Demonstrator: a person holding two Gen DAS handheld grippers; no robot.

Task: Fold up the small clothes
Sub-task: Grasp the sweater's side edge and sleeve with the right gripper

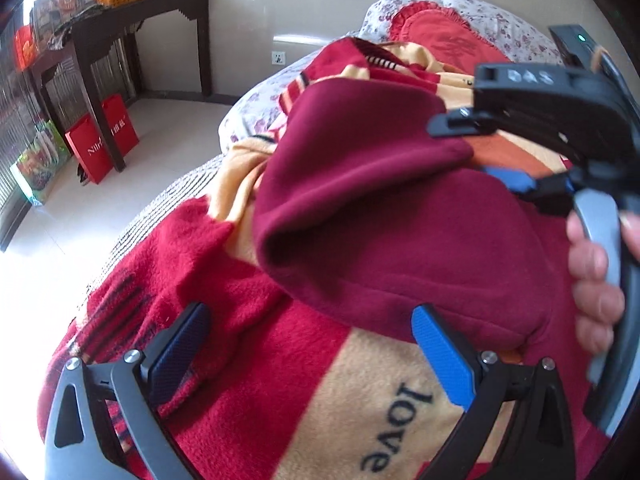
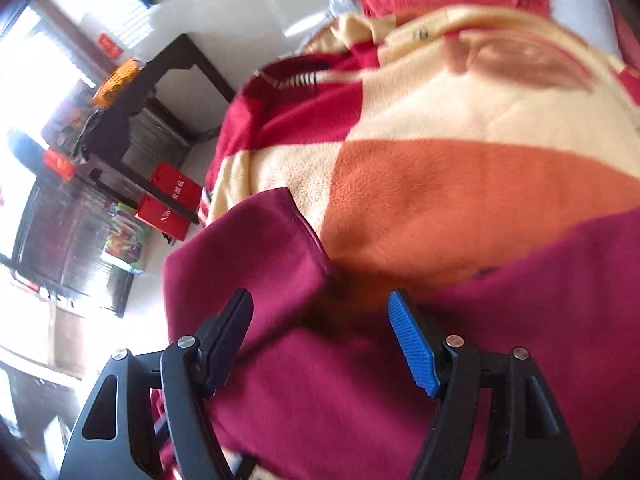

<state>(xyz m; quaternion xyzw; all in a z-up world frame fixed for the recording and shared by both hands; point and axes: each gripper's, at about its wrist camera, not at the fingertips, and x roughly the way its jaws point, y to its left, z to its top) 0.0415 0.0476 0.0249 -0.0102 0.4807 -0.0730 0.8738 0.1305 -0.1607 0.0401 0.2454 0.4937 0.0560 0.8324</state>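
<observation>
Far left, off the bed: dark console table (image 1: 132,12) against the wall, red paper bag (image 1: 102,138) on the floor by its leg. Not in play.

Your left hand-held gripper (image 1: 312,360) hangs over the patterned fleece blanket (image 1: 248,320), jaws spread wide, nothing between them. Its blue pad sits just at the near hem of the maroon garment (image 1: 380,208); the dark pad is over bare blanket.

The garment lies on the bed, up and to the right of that gripper. One flap is doubled over, its rounded fold facing left, and the long axis appears to run from near-left to far-right.

Right side: your right hand-held gripper (image 2: 320,344) is directly over the maroon cloth, jaws about half apart, pads not pinching; fabric lies below and between them, loose. In the left wrist view it shows at the garment's far right edge, your fingers (image 1: 592,264) wrapped on its handle.

Judgement: the right gripper is the nearer one. The garment's squared corner (image 2: 288,196) lies ahead and slightly left of its jaws, so the coming pinch likely falls there.
</observation>
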